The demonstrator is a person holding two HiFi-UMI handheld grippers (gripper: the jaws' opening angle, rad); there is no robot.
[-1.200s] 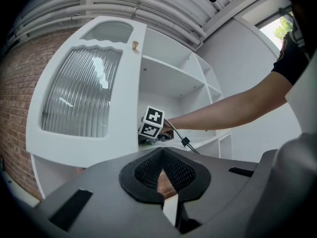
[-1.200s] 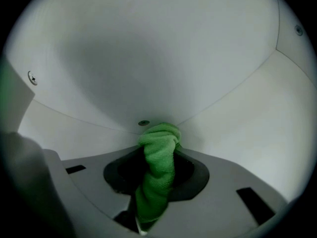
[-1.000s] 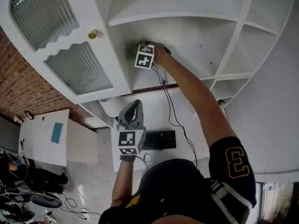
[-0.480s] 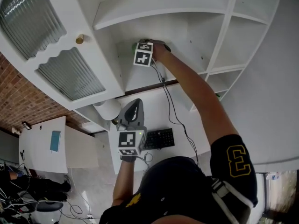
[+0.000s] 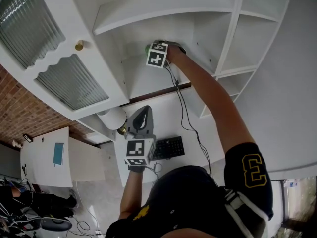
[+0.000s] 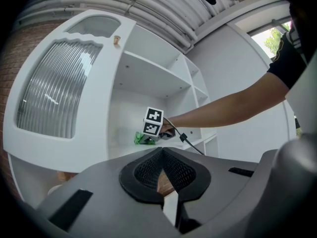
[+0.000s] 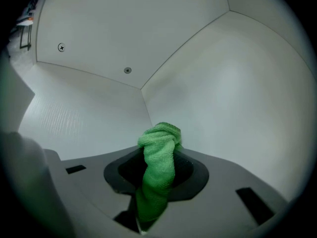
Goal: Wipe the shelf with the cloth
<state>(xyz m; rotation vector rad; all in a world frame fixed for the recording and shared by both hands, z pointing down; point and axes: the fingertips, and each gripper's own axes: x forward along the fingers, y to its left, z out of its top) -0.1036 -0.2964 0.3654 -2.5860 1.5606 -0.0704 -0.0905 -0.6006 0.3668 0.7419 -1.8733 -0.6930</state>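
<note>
R gripper (image 5: 152,50) arm outstretched, fingers clamping cloth (image 7: 159,165); L gripper (image 6: 162,157) fingers together.

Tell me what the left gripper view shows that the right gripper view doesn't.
Only the left gripper view: the ribbed-glass door, the person's arm, and the left gripper, jaws together, empty. Only the right gripper view: the jaws of the right gripper clamped on the green cloth, plus wall screws. Both: the cloth and the white shelf.
</note>
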